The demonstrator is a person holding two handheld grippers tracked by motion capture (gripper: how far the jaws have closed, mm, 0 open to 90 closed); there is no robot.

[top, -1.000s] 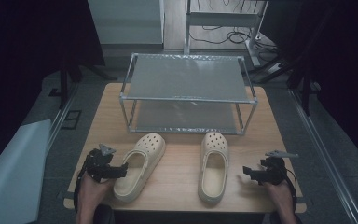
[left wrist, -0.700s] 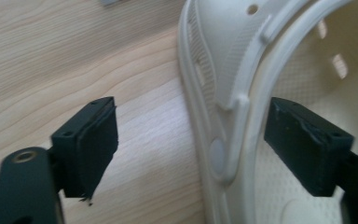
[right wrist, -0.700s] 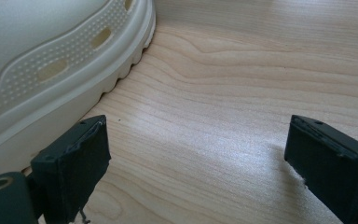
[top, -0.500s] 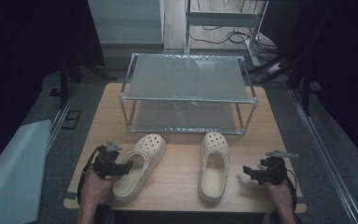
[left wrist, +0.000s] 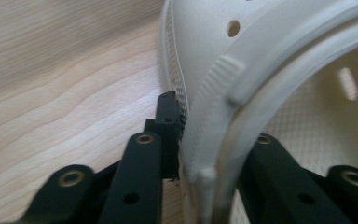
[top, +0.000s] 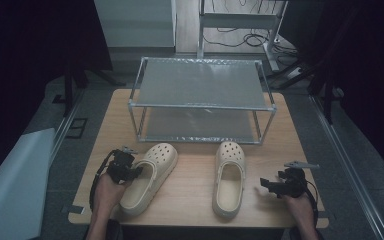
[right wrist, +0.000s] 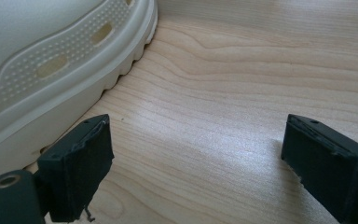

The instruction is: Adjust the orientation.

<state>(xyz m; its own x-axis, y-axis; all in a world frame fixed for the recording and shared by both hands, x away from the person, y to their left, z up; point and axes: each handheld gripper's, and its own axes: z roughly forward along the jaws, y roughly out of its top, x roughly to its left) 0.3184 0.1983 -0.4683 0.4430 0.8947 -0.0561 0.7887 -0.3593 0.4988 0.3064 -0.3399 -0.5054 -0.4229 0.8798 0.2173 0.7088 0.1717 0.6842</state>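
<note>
The left gripper [top: 130,170] has just closed its jaws on the side wall of the left clog [top: 150,176], lying at seven o'clock on the counter [top: 195,190]. The right gripper [top: 272,184] hovers with jaws wide and empty beside the right clog [top: 228,175]. Judged next: lift toward the rack [top: 200,102] at twelve o'clock, keeping the grip firm.

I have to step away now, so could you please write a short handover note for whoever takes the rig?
Left gripper: jaws have just closed on the side wall of the left clog, one jaw inside, one outside.
Right gripper: open, empty, beside the right clog, not touching it.
Both clogs lie on the wooden table, in front of the two-tier metal rack, whose shelves hold nothing.
Done: left clog gripped.
Left, probably: move both clogs onto the rack.
</note>
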